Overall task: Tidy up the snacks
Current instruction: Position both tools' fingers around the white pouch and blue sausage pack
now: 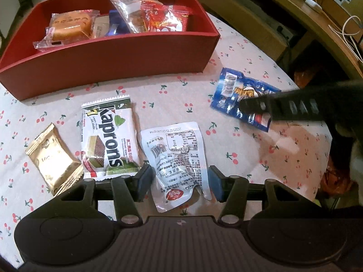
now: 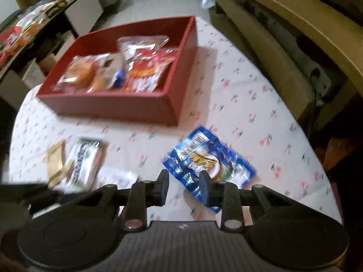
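Left gripper (image 1: pixel 180 182) held over cherry-print tablecloth (image 1: pixel 261 149), jaws apart either side of white crinkled foil pouch (image 1: pixel 175 161); contact not discernible. Right gripper (image 2: pixel 184 187) seen with jaws narrowly apart, near edge of blue glossy snack packet (image 2: pixel 208 161), nothing clamped. Red rectangular cardboard box (image 1: pixel 113 56) found already loaded with wrapped snacks. White Kaprons wafer pack (image 1: pixel 109 136) and gold foil sachet (image 1: pixel 54 158) lay side by side in front of the box.

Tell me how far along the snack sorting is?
Partly done. Several packets already sit in the red box. The left gripper straddles the white pouch; the right gripper is over the blue packet, neither lifted. The Kaprons wafer and gold packet remain on the tablecloth.
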Available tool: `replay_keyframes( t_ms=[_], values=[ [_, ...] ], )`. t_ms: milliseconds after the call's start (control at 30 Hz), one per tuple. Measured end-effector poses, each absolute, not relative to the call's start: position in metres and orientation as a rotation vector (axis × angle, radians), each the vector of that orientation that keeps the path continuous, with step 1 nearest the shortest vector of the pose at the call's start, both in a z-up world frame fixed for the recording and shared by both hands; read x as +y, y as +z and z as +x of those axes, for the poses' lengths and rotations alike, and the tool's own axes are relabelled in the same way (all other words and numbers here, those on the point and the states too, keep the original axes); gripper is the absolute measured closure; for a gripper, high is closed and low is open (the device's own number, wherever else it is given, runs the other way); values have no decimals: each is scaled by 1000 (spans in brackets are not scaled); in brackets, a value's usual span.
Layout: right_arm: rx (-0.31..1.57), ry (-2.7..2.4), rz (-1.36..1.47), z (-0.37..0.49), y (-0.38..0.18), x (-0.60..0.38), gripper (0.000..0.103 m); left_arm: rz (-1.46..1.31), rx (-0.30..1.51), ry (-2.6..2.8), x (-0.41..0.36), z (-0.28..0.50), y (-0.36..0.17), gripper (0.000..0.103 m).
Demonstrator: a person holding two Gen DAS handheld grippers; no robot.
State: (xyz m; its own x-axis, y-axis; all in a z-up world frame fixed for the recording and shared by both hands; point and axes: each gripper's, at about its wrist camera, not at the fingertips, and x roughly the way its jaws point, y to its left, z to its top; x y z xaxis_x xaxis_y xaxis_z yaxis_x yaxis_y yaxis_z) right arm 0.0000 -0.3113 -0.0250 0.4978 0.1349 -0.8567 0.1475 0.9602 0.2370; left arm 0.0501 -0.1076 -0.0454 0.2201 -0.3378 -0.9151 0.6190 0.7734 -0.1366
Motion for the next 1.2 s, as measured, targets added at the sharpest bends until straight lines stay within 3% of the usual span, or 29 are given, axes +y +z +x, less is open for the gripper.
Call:
replay_keyframes(
  t_ms=[100, 167, 233, 400, 633, 700, 767, 933, 1067, 1200],
  values=[
    [1038, -45, 254, -4, -25, -313, 51, 285, 1179, -673, -108, 49, -47, 41],
    [1027, -59, 231, 0, -24, -317, 37, 286, 1180, -676, -107, 48, -48, 41],
    [1038, -11, 181, 7, -25, -316, 33, 282, 1182, -681, -104, 47, -48, 41],
    [1063, 133, -123, 17, -29, -293, 29, 281, 1185, -689, -100, 47, -46, 41],
    [1088, 153, -161, 24, -52, -286, 27, 296, 1186, -702, -106, 47, -47, 40],
    [1068, 128, -163, 22, -53, -284, 30, 298, 1185, -705, -107, 48, -48, 40],
    [1065, 114, -137, 19, -50, -285, 44, 301, 1184, -708, -108, 48, -49, 40],
    [1074, 91, -104, 6, -47, -279, 46, 310, 1180, -704, -109, 45, -49, 41],
    [1036, 49, -31, -3, -34, -281, 62, 306, 1170, -707, -107, 43, -46, 41],
    [1045, 51, 45, -5, -31, -288, 59, 299, 1168, -704, -104, 44, -43, 41]
  ],
)
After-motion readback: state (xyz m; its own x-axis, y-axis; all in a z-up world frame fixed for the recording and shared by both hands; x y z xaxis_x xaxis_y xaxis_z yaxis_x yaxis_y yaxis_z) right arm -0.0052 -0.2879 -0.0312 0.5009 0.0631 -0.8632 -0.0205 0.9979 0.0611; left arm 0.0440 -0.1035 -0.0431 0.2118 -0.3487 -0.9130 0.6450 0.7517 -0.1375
